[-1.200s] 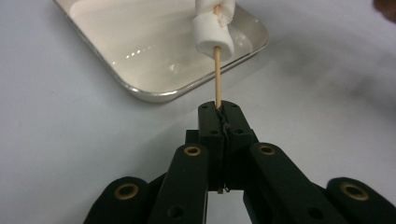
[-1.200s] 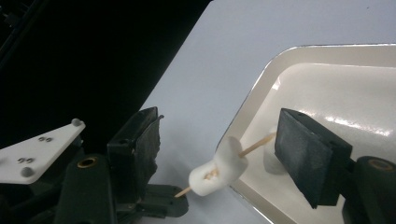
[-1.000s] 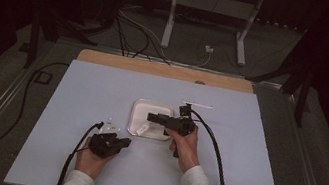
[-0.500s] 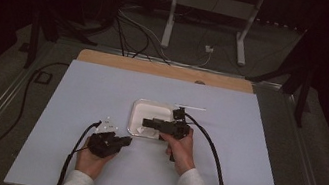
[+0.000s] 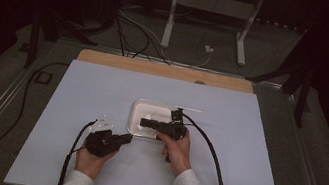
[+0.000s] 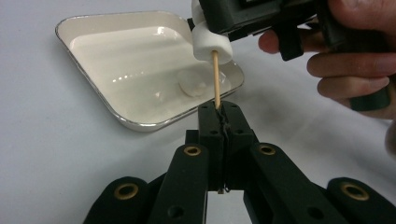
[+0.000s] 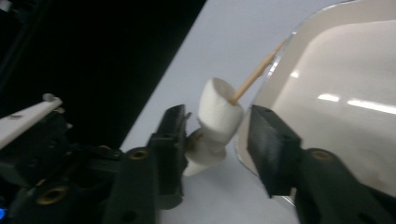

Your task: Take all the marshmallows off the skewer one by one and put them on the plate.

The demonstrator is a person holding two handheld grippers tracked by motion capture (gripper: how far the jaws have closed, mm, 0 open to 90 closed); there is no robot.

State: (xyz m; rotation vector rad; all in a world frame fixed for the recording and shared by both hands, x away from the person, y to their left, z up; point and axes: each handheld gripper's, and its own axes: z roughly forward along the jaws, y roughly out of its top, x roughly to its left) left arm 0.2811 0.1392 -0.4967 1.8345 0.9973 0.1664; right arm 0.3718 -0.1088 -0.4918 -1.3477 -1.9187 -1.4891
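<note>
Counting from the white tray (image 5: 141,111), two grippers, one wooden skewer and three marshmallows can be made out. The left gripper (image 6: 219,108) is seen just short of the tray's near corner, its jaws shut tight on the lower end of the skewer (image 6: 216,79), which stands upright. One marshmallow (image 6: 210,39) is threaded on the skewer beside the tray's rim. The right gripper (image 7: 212,126) is held above that rim; its jaws have just been closing, with the marshmallows between them, yet a gap is left on either side in the right gripper view. A second marshmallow (image 7: 201,151), stacked below the first, is shown there. Inside the tray, a flat third marshmallow (image 6: 194,86) is revealed by the left gripper view.
</note>
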